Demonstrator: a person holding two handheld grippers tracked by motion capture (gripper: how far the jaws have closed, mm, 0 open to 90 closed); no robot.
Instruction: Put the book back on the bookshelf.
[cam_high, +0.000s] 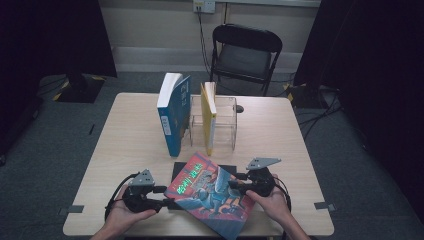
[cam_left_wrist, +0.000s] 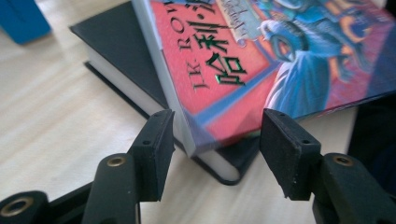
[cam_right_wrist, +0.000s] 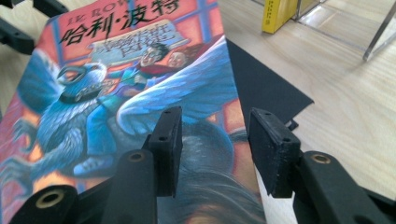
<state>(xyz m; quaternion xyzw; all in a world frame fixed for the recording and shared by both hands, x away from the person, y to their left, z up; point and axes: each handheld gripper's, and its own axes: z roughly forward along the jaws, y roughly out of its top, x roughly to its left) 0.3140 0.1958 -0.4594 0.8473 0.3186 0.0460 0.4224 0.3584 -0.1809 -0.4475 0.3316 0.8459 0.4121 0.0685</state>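
Observation:
A colourful paperback (cam_high: 210, 192) with a red and blue cover lies askew on a black hardback (cam_high: 178, 168) at the table's front middle. My left gripper (cam_high: 166, 196) comes in from the left. In the left gripper view its jaws (cam_left_wrist: 217, 140) stand apart around the paperback's (cam_left_wrist: 261, 51) near corner, above the black book (cam_left_wrist: 126, 56), and I see no pad pressing. My right gripper (cam_high: 234, 186) reaches in from the right. In its own view the jaws (cam_right_wrist: 215, 140) are spread, one pad over the cover (cam_right_wrist: 116, 84), the other just past the book's edge.
Behind the books, a blue book (cam_high: 174, 112) stands upright beside a clear plastic holder (cam_high: 226, 120), and a yellow book (cam_high: 208, 117) leans inside the holder. A black folding chair (cam_high: 245, 50) stands beyond the table's far edge. The person's hands are at the near edge.

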